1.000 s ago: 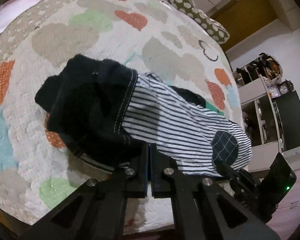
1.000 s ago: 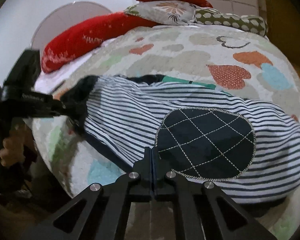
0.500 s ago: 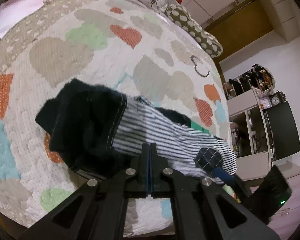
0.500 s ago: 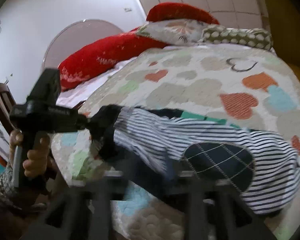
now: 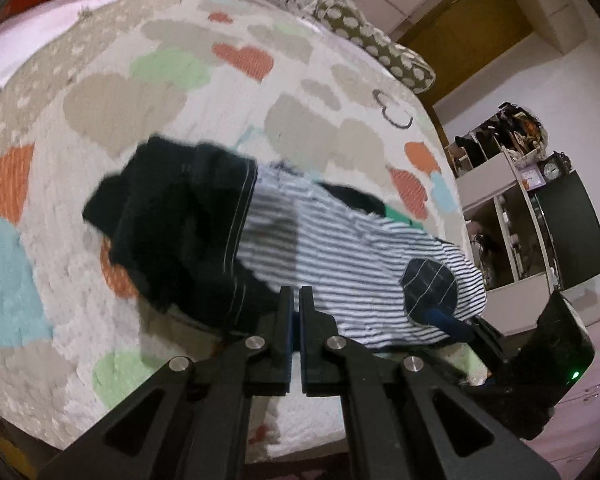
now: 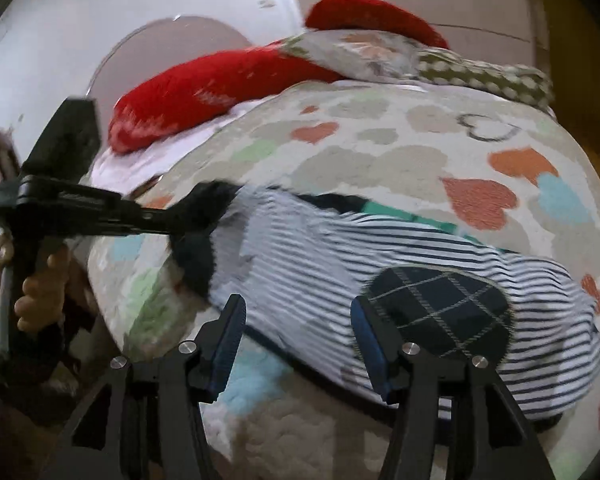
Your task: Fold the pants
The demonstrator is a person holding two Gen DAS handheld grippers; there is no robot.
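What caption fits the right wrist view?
Right gripper opening above striped pants on a heart-patterned bedspread, nothing between its pads, while the left gripper holds the dark waistband end.

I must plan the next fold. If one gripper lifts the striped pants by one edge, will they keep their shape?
Probably not. The pants lie wrinkled and bunched on the quilt, so they likely sag. They look thin, probably light. The quilt looks nubbly, so dragging may catch.

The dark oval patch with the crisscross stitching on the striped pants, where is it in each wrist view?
Left wrist view: dark oval patch, lower right, near the pants' end.
Right wrist view: patch, lower right of centre, by the right finger.
Shared landmark: outlined heart on the bedspread.
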